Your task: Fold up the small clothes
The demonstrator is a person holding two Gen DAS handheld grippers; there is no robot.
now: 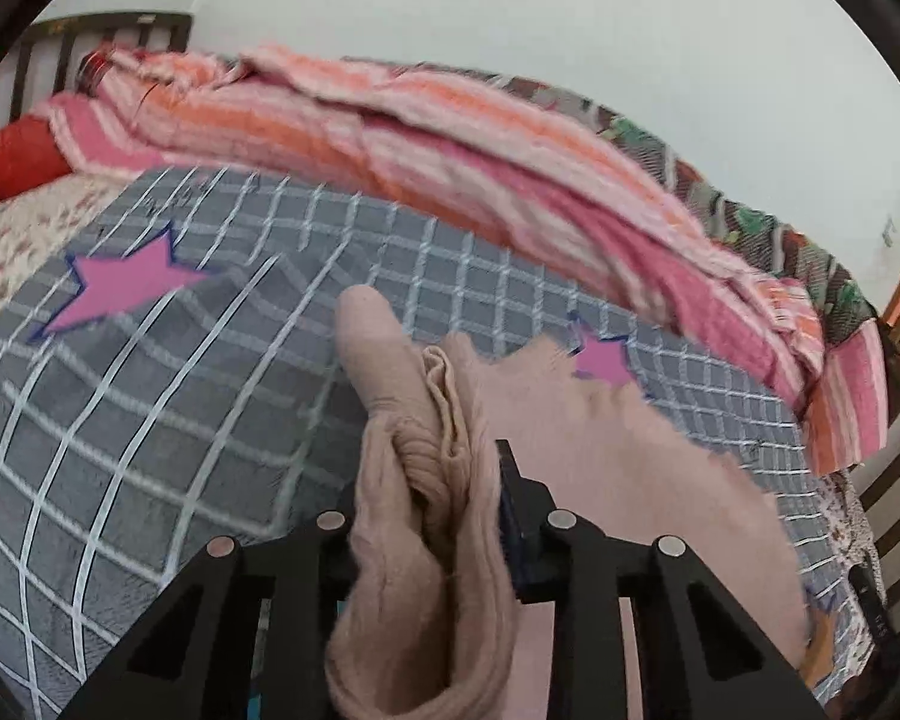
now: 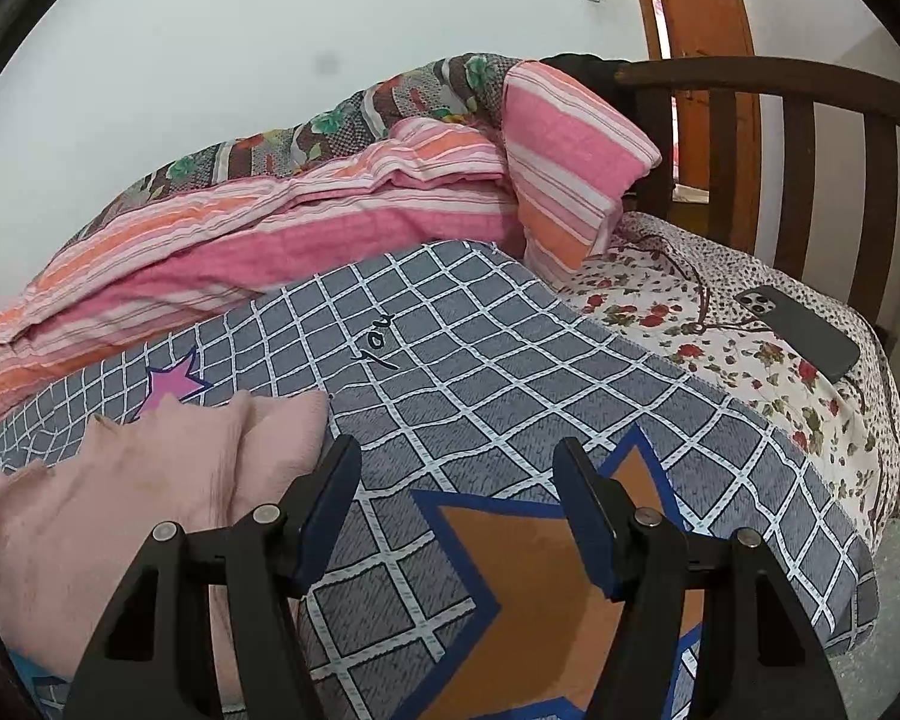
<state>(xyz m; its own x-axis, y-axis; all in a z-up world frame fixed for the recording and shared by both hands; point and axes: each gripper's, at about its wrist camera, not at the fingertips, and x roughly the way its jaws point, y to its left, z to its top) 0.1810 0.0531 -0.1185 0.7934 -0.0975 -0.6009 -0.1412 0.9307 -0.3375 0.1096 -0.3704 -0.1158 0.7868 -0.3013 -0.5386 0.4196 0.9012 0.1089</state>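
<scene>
Grey checked blanket [image 2: 510,360], one pink garment [image 1: 630,450] (pinched).

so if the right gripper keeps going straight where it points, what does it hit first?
Most likely the grey checked blanket. The right gripper is open and empty, angled down over the orange star, with nothing between its fingers. The pink garment lies off to its left. Depth is uncertain.

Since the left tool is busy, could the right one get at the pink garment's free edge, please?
Probably yes: the right tool is open, nothing lies between it and the pink garment just beside it.
</scene>
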